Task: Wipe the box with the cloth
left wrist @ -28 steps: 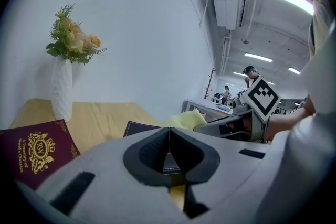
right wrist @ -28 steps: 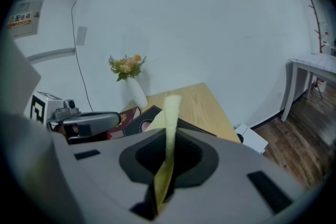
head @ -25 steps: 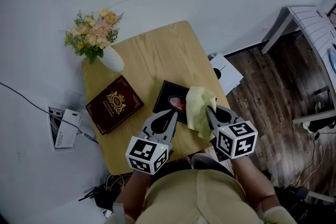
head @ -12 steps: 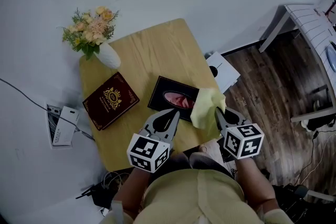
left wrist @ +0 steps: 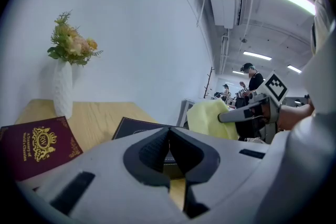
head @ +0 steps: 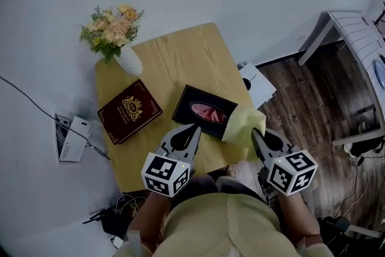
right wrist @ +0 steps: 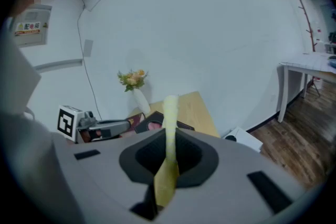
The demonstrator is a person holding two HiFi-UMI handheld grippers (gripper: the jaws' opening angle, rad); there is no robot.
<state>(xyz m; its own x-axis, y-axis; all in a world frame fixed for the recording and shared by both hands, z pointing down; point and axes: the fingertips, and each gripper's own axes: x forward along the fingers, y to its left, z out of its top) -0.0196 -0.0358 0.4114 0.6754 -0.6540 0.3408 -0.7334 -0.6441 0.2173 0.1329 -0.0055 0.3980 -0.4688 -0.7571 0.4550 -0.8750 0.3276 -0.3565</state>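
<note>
Two risks: right gripper (head: 257, 134) pinches a thin fold of cloth (head: 242, 125) (may slip); left gripper (head: 191, 129), jaws together and empty, isn't holding the box (head: 203, 110), which could slide.

Pale yellow cloth (head: 243, 127), black box (head: 191, 102) with pink oval centre, maroon book (head: 129, 111) with gold emblem, white vase (head: 128, 61), peach-yellow flowers (head: 114, 30), light wood-grain table (head: 180, 63), dark plank floor (head: 313, 93).

I note: white wall (right wrist: 210, 34) behind light wood table (head: 180, 57); dark plank floor (head: 313, 99); white desk (head: 355, 27) right; strip lights (left wrist: 294, 0) lit.
</note>
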